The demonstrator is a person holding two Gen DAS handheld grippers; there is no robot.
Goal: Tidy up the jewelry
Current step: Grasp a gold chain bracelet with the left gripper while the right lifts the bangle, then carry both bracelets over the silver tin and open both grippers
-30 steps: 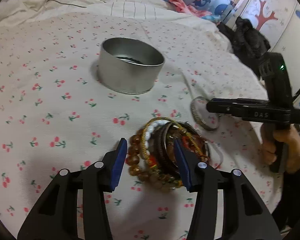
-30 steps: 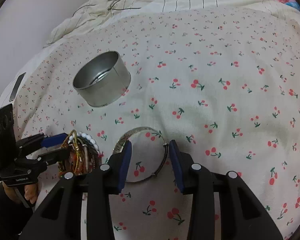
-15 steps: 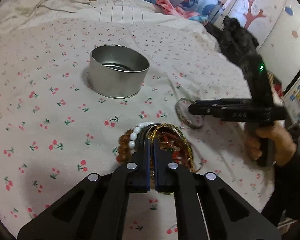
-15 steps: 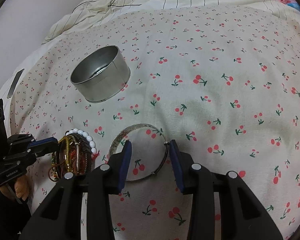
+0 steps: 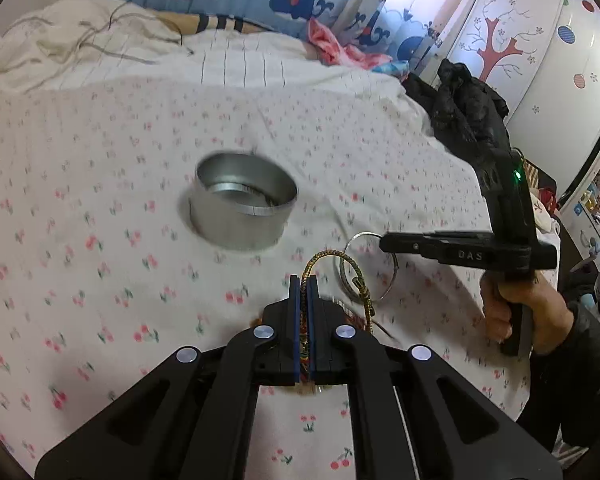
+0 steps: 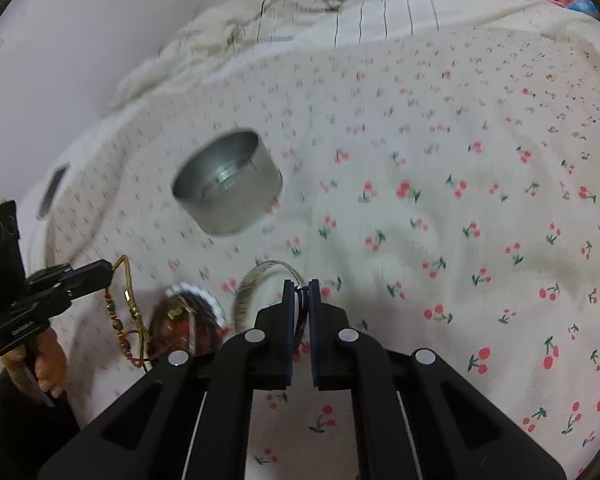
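A round silver tin (image 5: 242, 200) stands open on the cherry-print bedspread; it also shows in the right wrist view (image 6: 228, 188). My left gripper (image 5: 304, 284) is shut on a gold braided bracelet (image 5: 354, 276) and holds it lifted, its beaded length hanging in the right wrist view (image 6: 120, 316). My right gripper (image 6: 301, 288) is shut on a thin silver bangle (image 6: 260, 276), also seen in the left wrist view (image 5: 364, 268). A pile of beaded bracelets (image 6: 188, 316) lies on the bedspread left of the right gripper, mostly hidden under the left gripper in its own view.
Rumpled white bedding with a dark cable (image 5: 112, 36) lies at the back. A black garment (image 5: 460, 108) sits at the bed's right edge. A phone-like dark object (image 6: 54, 190) lies near the left edge. The bedspread (image 6: 460, 240) stretches to the right.
My left gripper has closed on the gold braided bracelet and lifted it off the pile. My right gripper has closed on the silver bangle. Both views have pulled back and up.
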